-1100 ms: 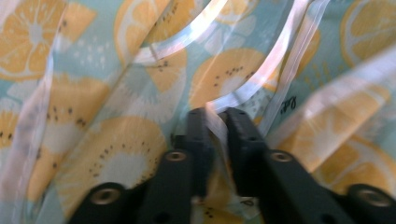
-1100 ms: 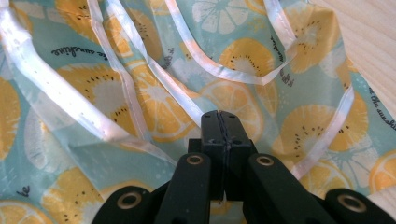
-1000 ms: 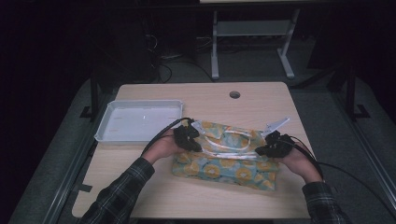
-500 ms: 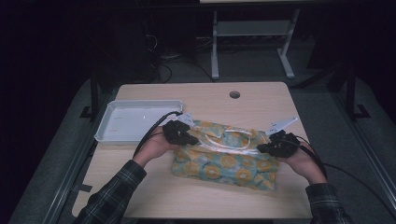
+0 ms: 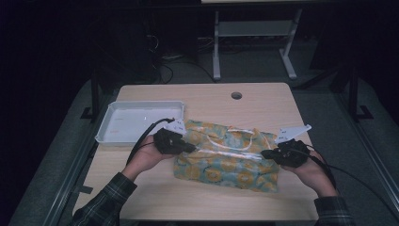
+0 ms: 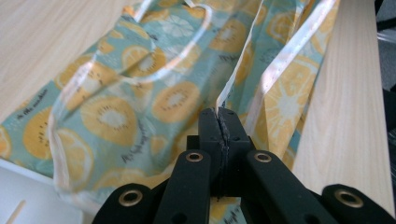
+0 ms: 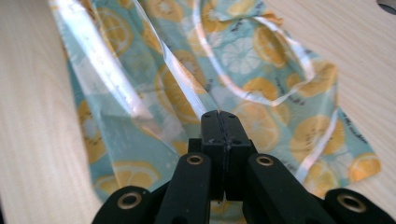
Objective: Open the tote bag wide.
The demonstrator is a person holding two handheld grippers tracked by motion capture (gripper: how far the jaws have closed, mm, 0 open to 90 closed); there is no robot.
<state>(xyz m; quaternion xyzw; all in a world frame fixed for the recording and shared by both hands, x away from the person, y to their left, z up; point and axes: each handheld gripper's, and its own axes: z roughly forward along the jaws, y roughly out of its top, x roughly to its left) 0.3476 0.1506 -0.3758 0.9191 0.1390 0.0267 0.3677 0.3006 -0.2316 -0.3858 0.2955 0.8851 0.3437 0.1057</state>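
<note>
A teal fabric bag (image 5: 226, 160) printed with orange and lemon slices lies on the wooden table (image 5: 207, 197); it has clear plastic trim and handles. My left gripper (image 5: 192, 148) is shut on the bag's upper edge at its left end, and in the left gripper view the jaws (image 6: 218, 112) pinch a clear-trimmed strip of the bag (image 6: 140, 102). At the right end my right gripper (image 5: 264, 153) is shut on the same edge; the right gripper view has the tips (image 7: 219, 114) closed on the trim of the bag (image 7: 261, 84). The edge runs taut between them.
A white tray (image 5: 106, 136) sits at the table's left, just behind my left hand, and its corner (image 6: 28, 205) appears beside the bag. A round cable hole (image 5: 236, 95) is near the far edge. Dark floor and a metal stand lie beyond the table.
Both hands have risen a little and drawn apart, the left toward the tray, the right toward the table's right edge. The bag's top edge is pulled longer and straighter between them.
</note>
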